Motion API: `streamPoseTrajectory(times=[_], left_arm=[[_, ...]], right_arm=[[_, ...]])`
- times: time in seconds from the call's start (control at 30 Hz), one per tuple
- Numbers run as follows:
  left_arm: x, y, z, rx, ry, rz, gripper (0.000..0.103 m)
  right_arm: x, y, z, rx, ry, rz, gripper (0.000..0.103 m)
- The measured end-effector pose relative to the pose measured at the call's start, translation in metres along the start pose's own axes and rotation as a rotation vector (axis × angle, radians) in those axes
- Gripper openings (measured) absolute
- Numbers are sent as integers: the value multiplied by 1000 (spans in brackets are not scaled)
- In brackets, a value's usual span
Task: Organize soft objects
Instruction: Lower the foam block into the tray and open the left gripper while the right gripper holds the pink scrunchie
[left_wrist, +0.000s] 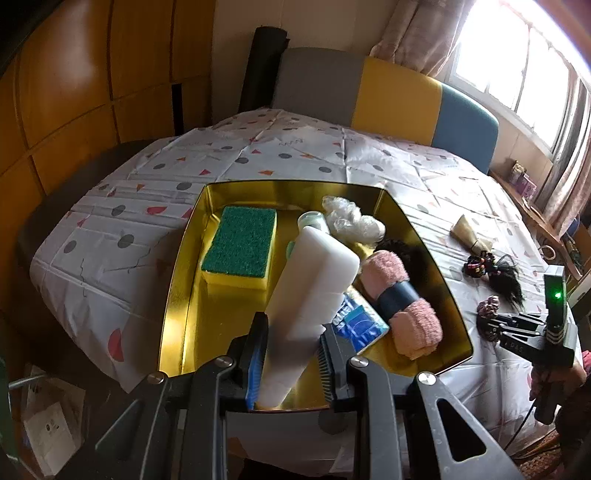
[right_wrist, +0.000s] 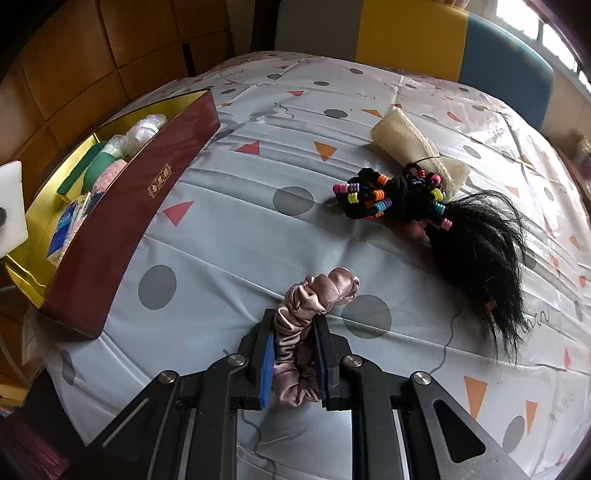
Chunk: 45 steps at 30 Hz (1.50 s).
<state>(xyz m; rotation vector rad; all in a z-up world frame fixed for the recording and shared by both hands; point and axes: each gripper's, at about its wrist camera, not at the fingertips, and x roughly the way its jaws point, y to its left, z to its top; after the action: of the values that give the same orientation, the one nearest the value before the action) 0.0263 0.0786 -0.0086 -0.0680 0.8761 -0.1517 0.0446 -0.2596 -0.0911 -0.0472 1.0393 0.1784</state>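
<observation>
My left gripper (left_wrist: 291, 325) is shut on a white foam block (left_wrist: 310, 291) and holds it tilted above the gold-lined box (left_wrist: 181, 295). Inside the box lie a green-and-yellow sponge (left_wrist: 240, 247), a rolled pink towel (left_wrist: 402, 299), a blue tissue pack (left_wrist: 358, 325) and crumpled clear plastic (left_wrist: 351, 218). My right gripper (right_wrist: 293, 328) is shut on a pink satin scrunchie (right_wrist: 310, 314) that rests on the tablecloth. The box (right_wrist: 122, 206) shows dark red from outside at the left of the right wrist view.
On the patterned tablecloth (right_wrist: 229, 229) lie a bundle of black hair ties with coloured beads (right_wrist: 395, 195), a black hairpiece (right_wrist: 484, 254) and a beige mesh pouch (right_wrist: 410, 147). A grey, yellow and blue chair back (left_wrist: 388, 92) stands beyond the table.
</observation>
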Motion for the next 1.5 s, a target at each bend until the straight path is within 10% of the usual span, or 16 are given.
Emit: streamPoseTrajectory(times=[0.73,1.5], left_arm=[[59,20,-5,-58,158,50,41],[27,13,1,-69,59,165,57]], right_arm=[[0,7,1,-45,2,-48,19],[1,51,0,-263,-32,-254,17]])
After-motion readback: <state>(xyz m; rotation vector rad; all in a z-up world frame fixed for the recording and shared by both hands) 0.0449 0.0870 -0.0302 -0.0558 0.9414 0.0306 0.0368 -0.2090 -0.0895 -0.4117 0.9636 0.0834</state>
